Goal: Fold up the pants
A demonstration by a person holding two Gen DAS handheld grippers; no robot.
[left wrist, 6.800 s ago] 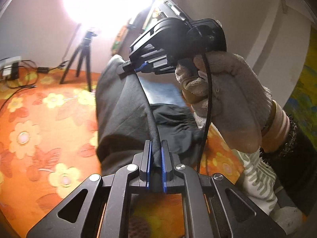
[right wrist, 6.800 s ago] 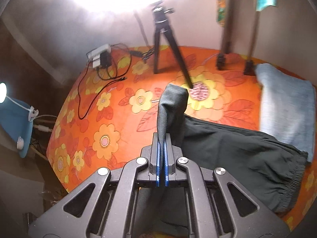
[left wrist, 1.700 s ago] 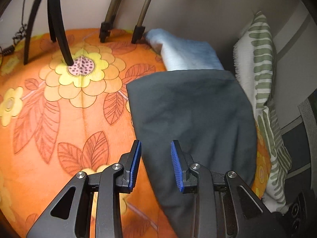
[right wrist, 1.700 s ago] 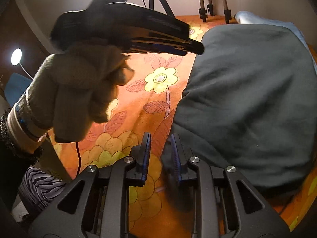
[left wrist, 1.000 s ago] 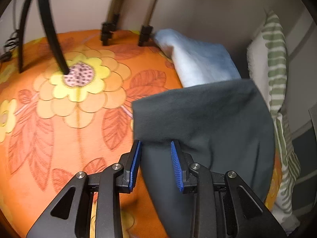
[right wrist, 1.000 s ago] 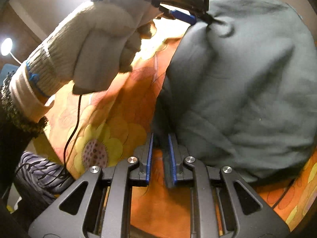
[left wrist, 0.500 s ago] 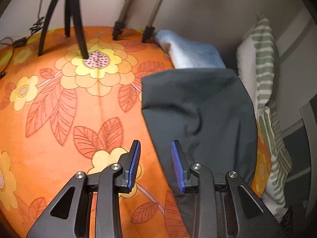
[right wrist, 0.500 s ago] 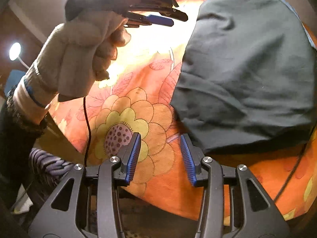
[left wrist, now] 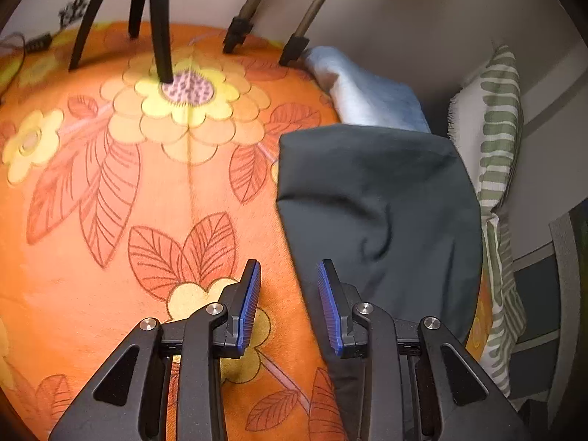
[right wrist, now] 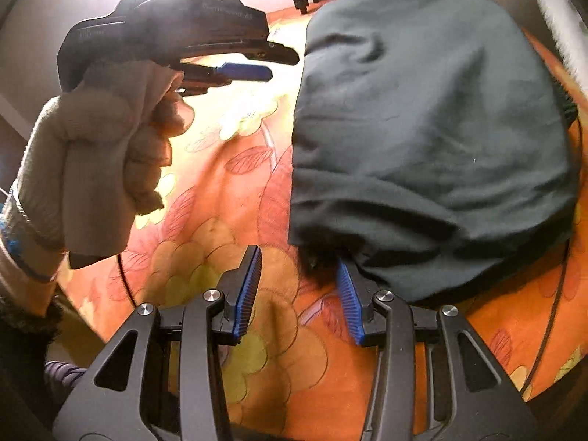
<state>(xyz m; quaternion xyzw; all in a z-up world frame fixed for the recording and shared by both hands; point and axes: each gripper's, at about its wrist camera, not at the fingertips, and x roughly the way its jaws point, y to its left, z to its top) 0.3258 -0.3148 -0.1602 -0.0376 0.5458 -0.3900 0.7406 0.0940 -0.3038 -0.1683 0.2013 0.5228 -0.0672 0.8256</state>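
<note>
The dark grey pants (left wrist: 378, 202) lie folded in a flat bundle on the orange flowered blanket (left wrist: 147, 191). My left gripper (left wrist: 290, 294) is open above the bundle's left edge, with only the edge of the cloth below its right finger and nothing pinched. In the right wrist view the pants (right wrist: 422, 128) fill the upper right. My right gripper (right wrist: 297, 286) is open at their near corner, and the cloth's edge lies just past its right finger (right wrist: 347, 294). A gloved hand (right wrist: 99, 154) holds the left gripper (right wrist: 275, 62) left of the bundle.
A folded light blue cloth (left wrist: 367, 95) lies behind the pants, and a green striped pillow (left wrist: 496, 147) leans to their right by the wall. Tripod legs (left wrist: 161, 36) stand on the blanket at the back. A thin black cable (right wrist: 558, 286) runs along the pants' right side.
My right gripper, shut on the pants' near edge a second ago, has opened and let go. The left gripper has pulled back from the cloth to the bundle's left edge.
</note>
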